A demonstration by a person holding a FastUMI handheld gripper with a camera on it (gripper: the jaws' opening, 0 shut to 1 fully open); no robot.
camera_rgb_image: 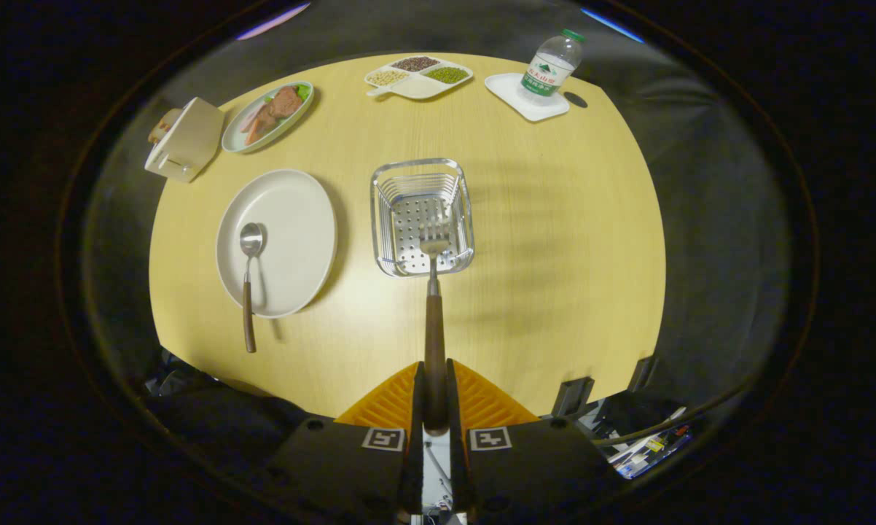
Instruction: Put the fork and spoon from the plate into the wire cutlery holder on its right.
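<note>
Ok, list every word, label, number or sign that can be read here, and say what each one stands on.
Water bottle label: it carries print, too small and blurred to read.
Gripper, shut on the fork: two square black-and-white marker patterns on its body, no words or numbers.
Plate, spoon, wire cutlery holder, food dishes: no text to be made out.

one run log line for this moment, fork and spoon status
tool: shut on fork | fork: tines over holder, not released | spoon: on plate | next: probably lower fork in
</note>
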